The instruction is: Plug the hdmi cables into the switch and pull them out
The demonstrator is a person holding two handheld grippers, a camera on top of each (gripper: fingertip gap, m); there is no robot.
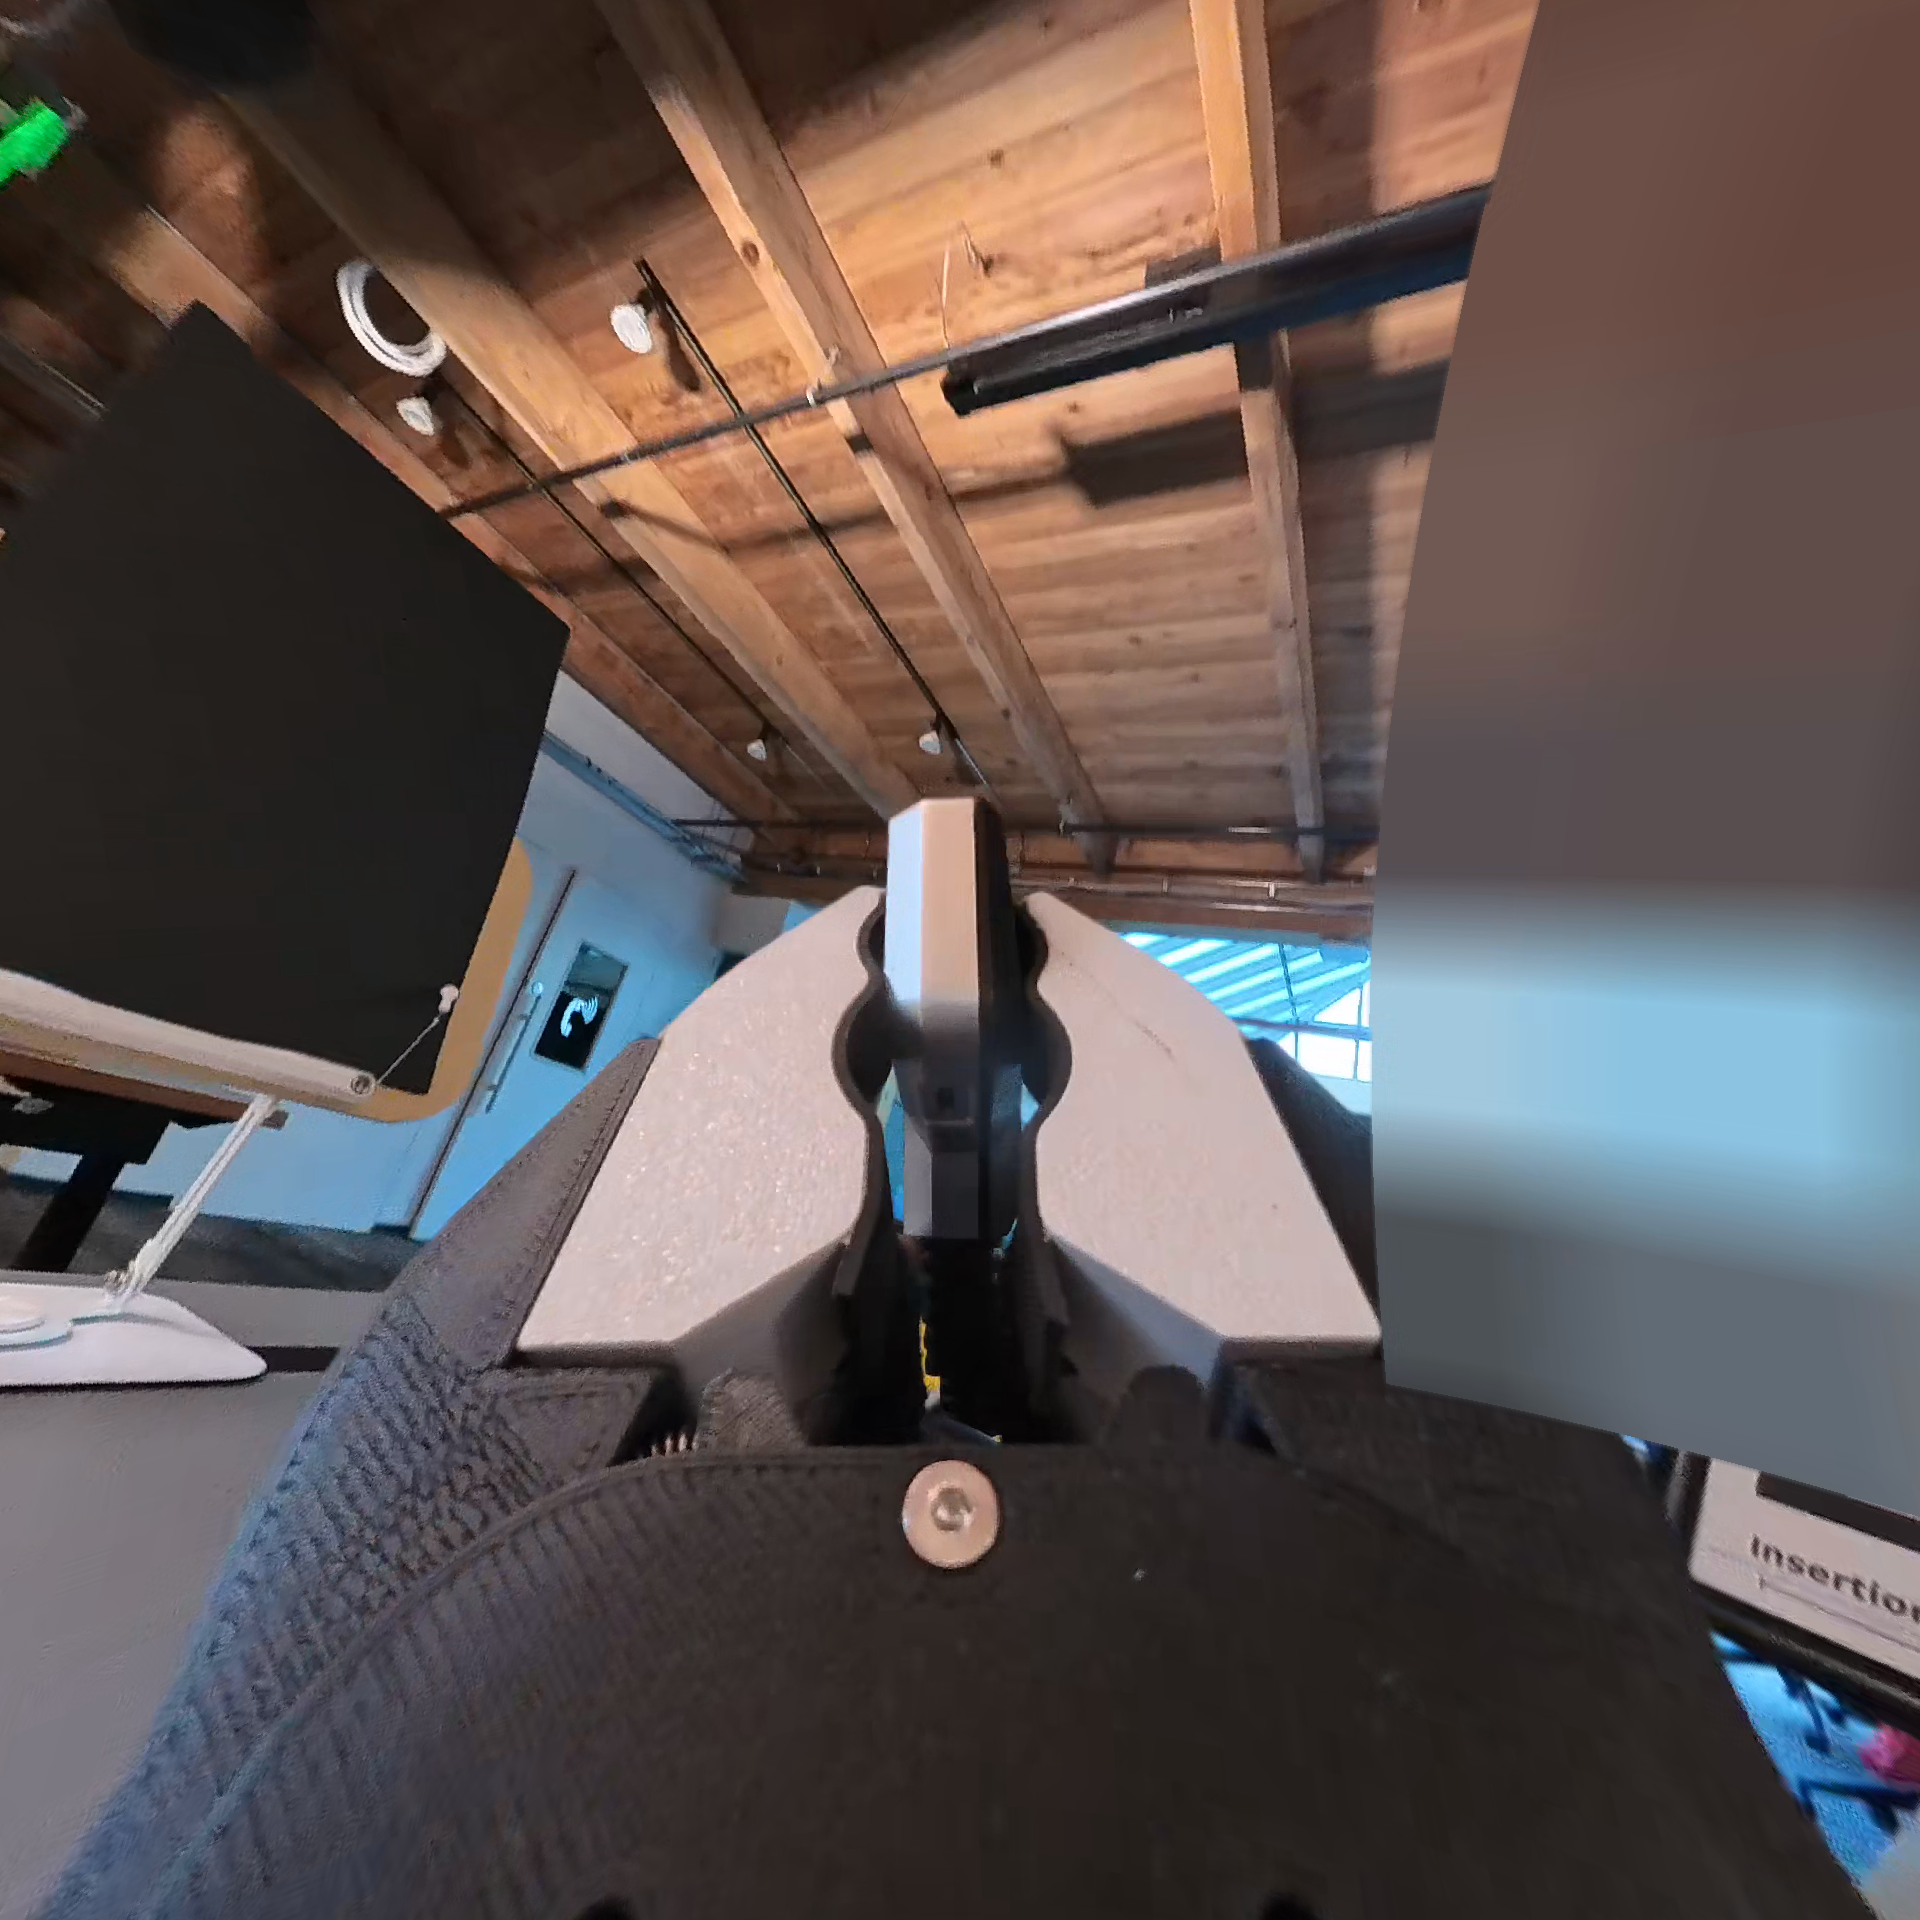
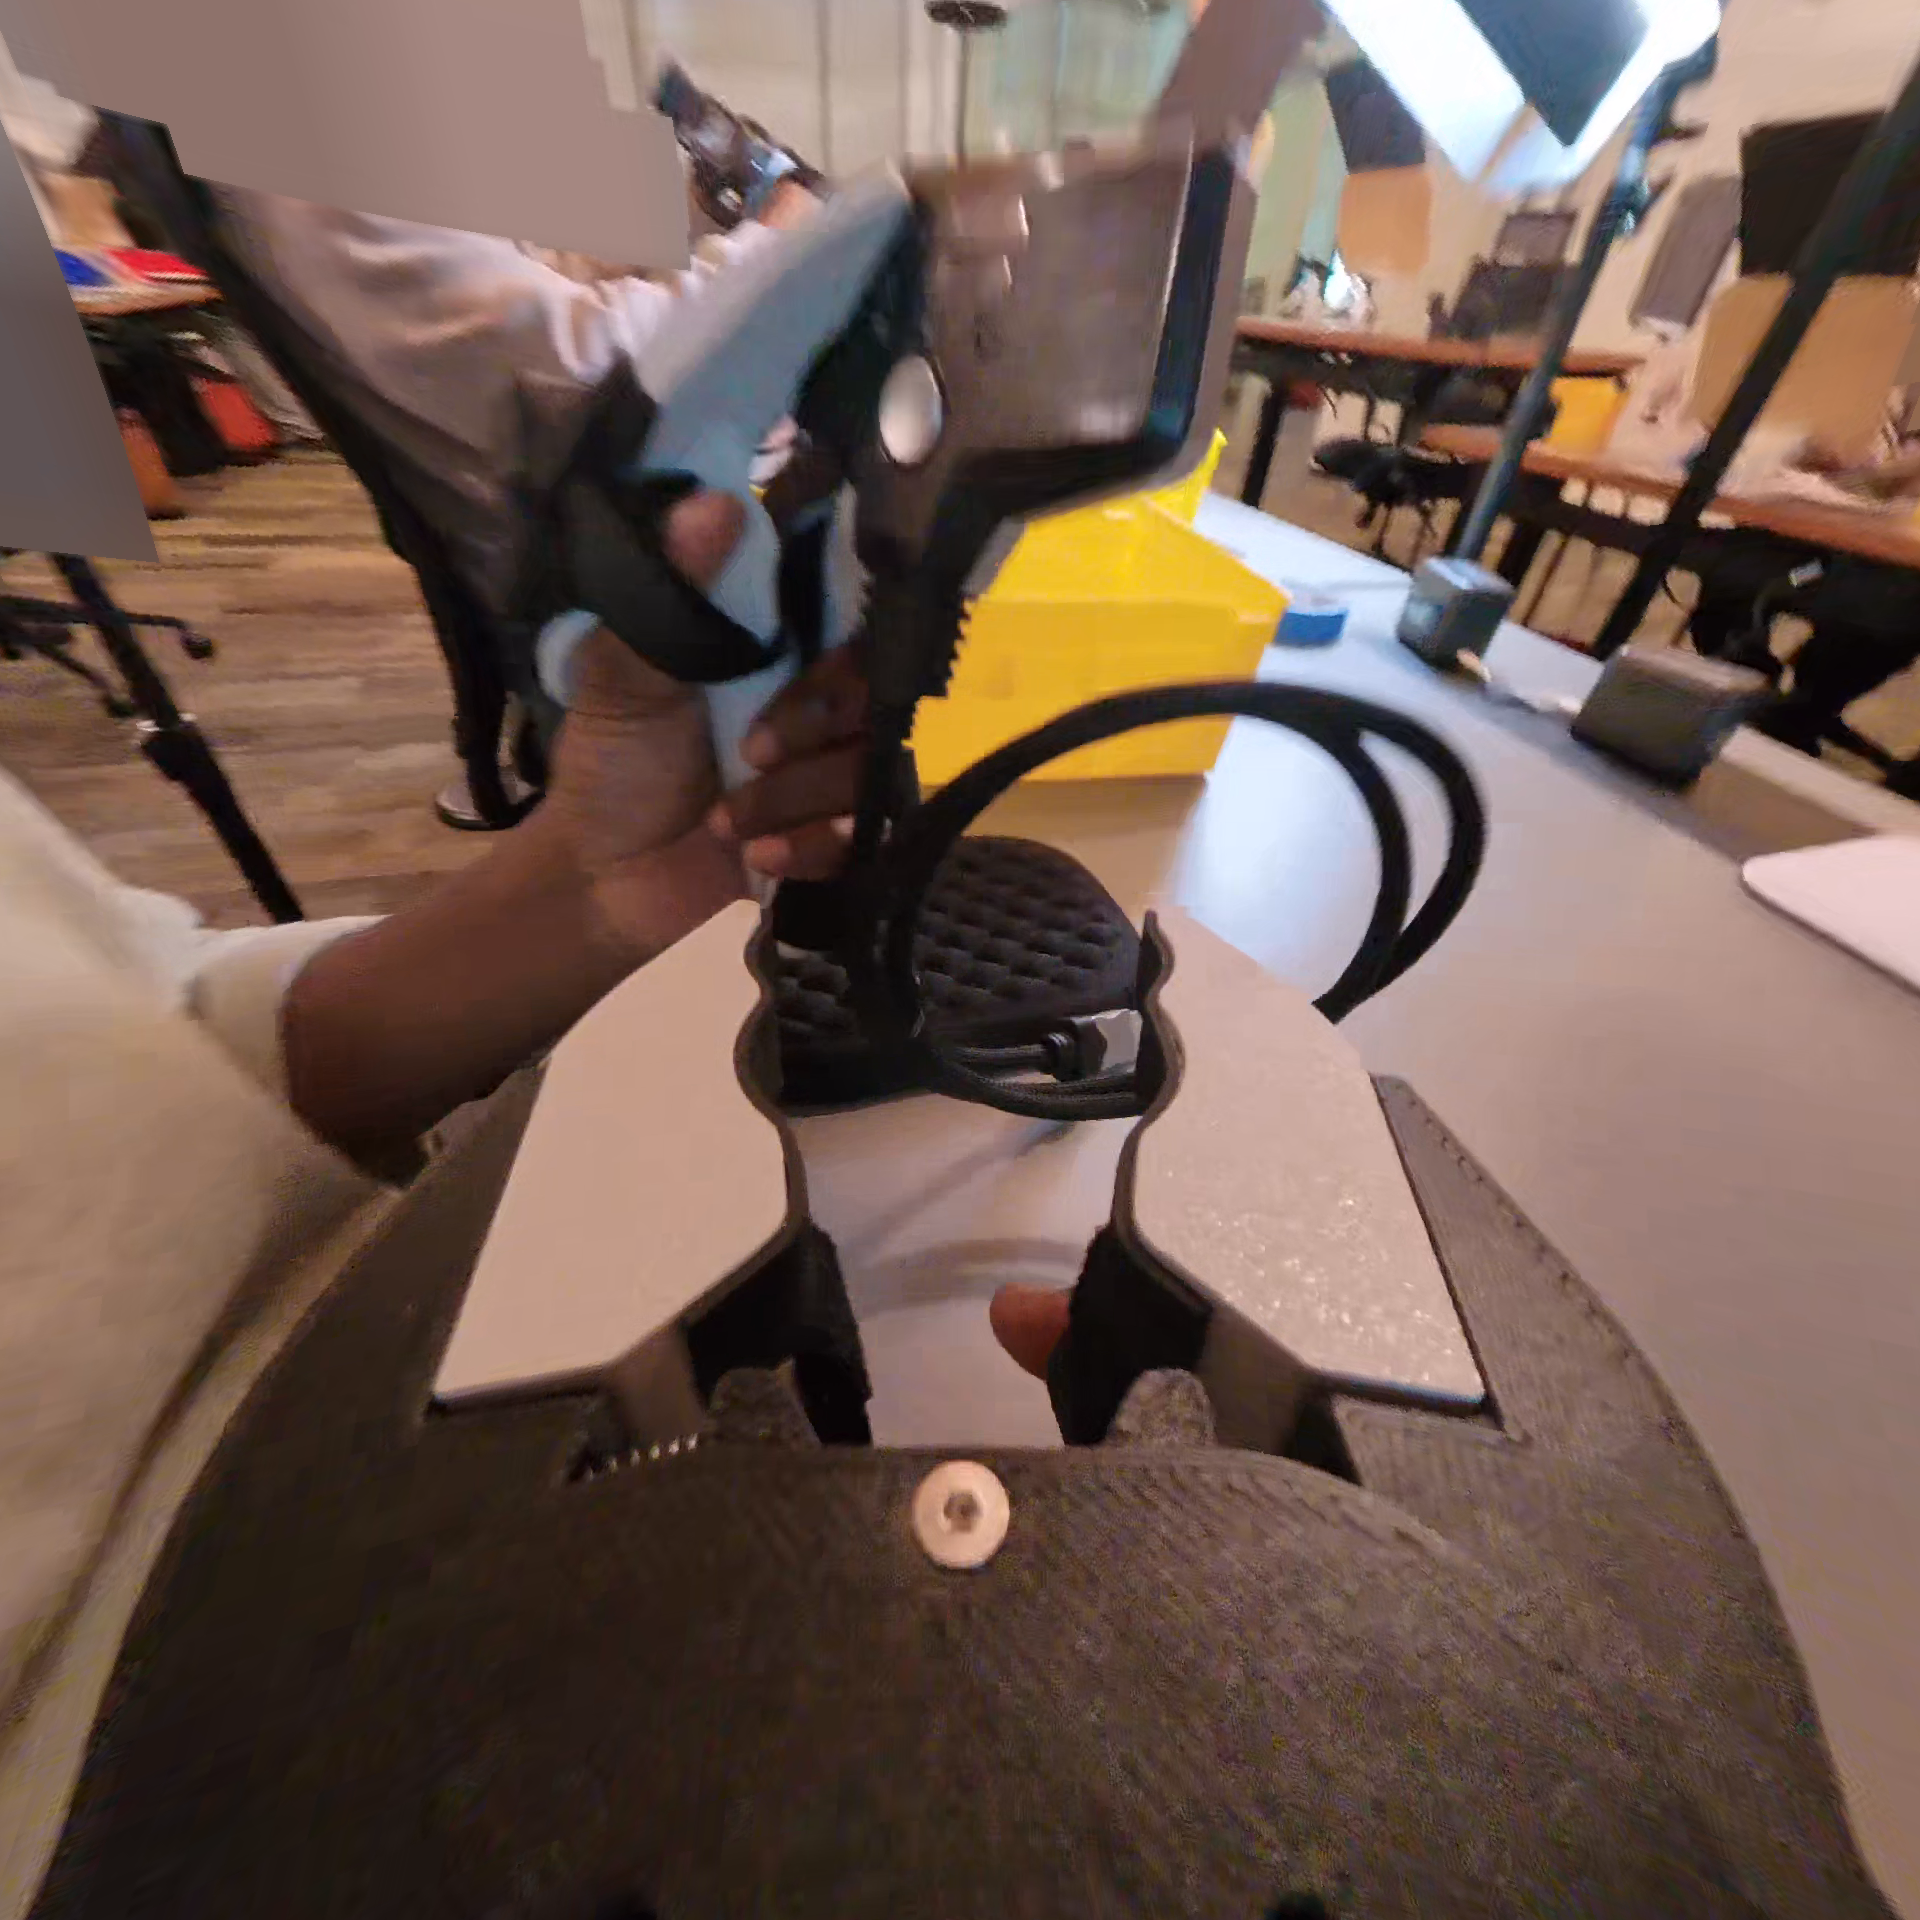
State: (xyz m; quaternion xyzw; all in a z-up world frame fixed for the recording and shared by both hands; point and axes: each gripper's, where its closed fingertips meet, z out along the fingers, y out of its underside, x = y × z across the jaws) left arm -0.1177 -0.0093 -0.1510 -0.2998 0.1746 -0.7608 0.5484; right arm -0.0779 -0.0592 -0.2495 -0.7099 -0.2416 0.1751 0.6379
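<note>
Left hand-held gripper (image 1: 951, 997): pointed at the ceiling, fingers closed on the silver-and-black switch (image 1: 940, 997), held upright. Right hand-held gripper (image 2: 961, 1049): fingers apart, nothing between them, low over the desk (image 2: 1558, 1039). Black cable (image 2: 1195, 717): loops above the desk; silver plug (image 2: 1112, 1039) lies beside a black pad (image 2: 1023, 935).

left tongs (image 1: 951, 1023): grey fingers, black textured body, silver screw | right tongs (image 2: 961, 1049): same | cream sleeve (image 2: 125, 1091)
</note>
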